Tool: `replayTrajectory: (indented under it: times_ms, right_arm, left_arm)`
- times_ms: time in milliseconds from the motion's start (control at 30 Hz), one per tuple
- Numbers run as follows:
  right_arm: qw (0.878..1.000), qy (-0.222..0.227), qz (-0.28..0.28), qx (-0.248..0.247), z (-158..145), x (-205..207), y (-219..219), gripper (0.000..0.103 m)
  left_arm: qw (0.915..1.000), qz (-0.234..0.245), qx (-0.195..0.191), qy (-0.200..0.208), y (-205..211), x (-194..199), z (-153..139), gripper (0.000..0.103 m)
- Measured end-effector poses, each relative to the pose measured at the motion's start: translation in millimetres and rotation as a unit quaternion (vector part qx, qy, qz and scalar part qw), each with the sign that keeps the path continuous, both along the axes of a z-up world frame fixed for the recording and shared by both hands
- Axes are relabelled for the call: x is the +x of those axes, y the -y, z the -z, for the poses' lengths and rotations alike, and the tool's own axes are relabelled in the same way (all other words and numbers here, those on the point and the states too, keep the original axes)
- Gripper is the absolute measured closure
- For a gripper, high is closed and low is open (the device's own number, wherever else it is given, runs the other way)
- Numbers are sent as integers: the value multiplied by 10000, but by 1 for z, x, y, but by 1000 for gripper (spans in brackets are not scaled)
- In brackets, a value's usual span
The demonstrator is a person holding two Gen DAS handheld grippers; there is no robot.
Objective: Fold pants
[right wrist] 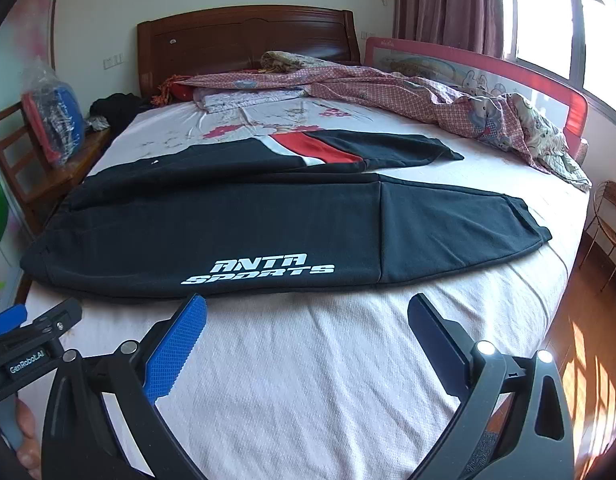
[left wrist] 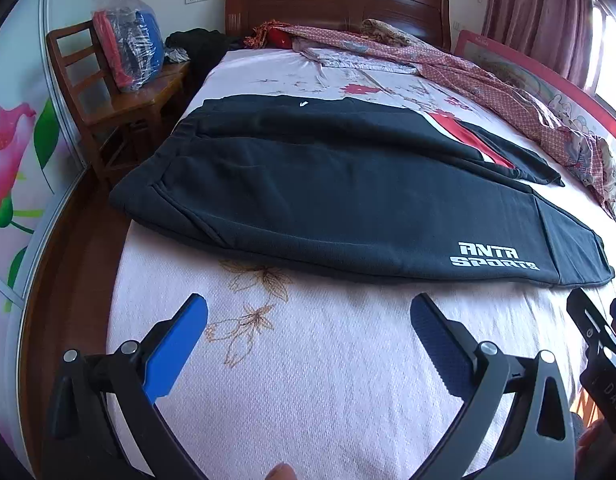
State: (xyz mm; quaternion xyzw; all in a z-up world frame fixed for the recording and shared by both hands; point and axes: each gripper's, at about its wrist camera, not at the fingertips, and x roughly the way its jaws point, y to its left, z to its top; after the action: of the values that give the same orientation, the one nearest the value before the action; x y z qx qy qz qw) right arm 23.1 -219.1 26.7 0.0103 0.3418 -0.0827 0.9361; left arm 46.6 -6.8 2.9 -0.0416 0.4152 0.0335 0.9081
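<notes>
Left tool (left wrist: 308, 312) wide open, empty, right tool (right wrist: 307, 312) likewise — pants (right wrist: 244, 216) partly overlapped

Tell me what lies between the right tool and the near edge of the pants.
Nothing but bare pink bedsheet. In the right wrist view, the open right tool hovers just short of the black pants, with only sheet between them.

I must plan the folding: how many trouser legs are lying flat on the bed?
2. The near leg, printed ANTA SPORTS, lies closest to the open grippers; the far leg, with a red stripe, lies behind it.
</notes>
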Motion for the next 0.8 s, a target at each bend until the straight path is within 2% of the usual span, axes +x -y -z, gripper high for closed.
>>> replayTrajectory:
  times_ms: [800]
  right_arm:
    - [9999,-50,-68,99,1,-1,-3,3]
  left_arm:
    - [9999,-26,-123,-93,-2,0,1,2]
